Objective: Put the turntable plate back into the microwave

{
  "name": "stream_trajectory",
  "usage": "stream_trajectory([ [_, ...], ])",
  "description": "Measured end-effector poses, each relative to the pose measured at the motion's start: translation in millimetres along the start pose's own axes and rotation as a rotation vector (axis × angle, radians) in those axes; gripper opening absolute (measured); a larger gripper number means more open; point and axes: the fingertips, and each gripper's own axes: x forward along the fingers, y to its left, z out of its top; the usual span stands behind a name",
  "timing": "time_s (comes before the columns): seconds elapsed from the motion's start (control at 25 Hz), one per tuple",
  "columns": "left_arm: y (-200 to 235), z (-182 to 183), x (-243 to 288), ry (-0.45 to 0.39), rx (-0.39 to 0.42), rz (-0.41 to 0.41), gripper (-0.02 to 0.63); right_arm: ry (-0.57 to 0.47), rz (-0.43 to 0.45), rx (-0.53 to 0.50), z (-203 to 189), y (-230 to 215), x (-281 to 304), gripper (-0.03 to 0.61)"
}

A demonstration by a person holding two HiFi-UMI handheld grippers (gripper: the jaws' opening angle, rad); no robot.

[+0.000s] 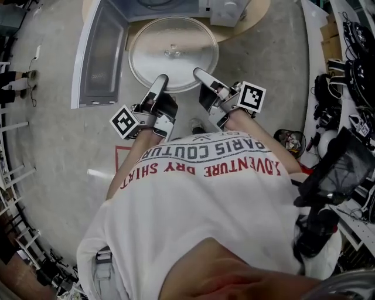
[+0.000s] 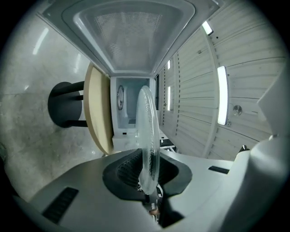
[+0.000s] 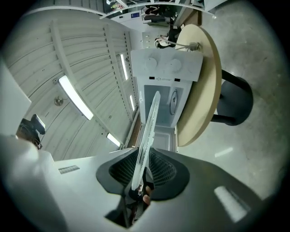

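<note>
One glass turntable plate (image 1: 173,53), in the air and looking roughly flat, just short of the open microwave (image 1: 176,6). Not inside yet. Pinched at the near rim by two grippers side by side: left gripper (image 1: 159,81) closed down on the near-left edge, right gripper (image 1: 200,74) closed on the near-right edge, glass squeezed between the pads in both gripper views. Reaches forward from the fingers, cavity dead ahead past the far rim. Round, so no long axis to fuss over, and neither hand really nearer. Probably just needs a straight push in. One door (image 1: 102,53) swung open on the left, one round table (image 1: 249,20) underneath.
</note>
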Motion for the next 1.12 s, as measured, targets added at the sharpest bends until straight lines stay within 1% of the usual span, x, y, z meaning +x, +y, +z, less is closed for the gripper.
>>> stream_trajectory([
  [0.2,-6.1,35.0,22.6,-0.029,0.011,-0.020,0.040,0.002,0.022,-0.001,25.1,-1.0,36.1,0.045],
  [0.4,7.9,72.8,46.6,-0.042,-0.003,-0.022,0.040,-0.003,-0.001,0.007,46.8,-21.2,71.8,0.046],
  [0.48,10.8,81.2,52.8,-0.043,-0.004,-0.021,0.040,-0.015,-0.011,0.019,51.2,-26.0,78.3,0.046],
  [0.6,14.2,83.8,56.8,-0.047,-0.003,-0.016,0.041,-0.028,-0.022,0.026,52.3,-29.3,77.9,0.046],
  [0.68,17.1,93.5,63.8,-0.043,0.010,-0.011,0.043,-0.036,-0.030,0.038,55.9,-35.0,84.6,0.046],
  [0.76,23.5,113.6,79.9,-0.031,0.023,-0.004,0.043,-0.053,-0.040,0.058,67.3,-46.3,100.7,0.046],
  [0.84,34.7,133.1,98.3,-0.019,0.010,0.003,0.043,-0.075,-0.047,0.079,80.1,-60.3,117.1,0.046],
  [0.96,52.8,149.2,116.6,-0.005,-0.014,0.014,0.044,-0.083,-0.057,0.090,89.4,-78.5,128.3,0.046],
  [1.12,66.2,169.8,134.1,-0.005,-0.023,0.011,0.044,-0.076,-0.065,0.114,93.5,-95.1,142.1,0.046],
])
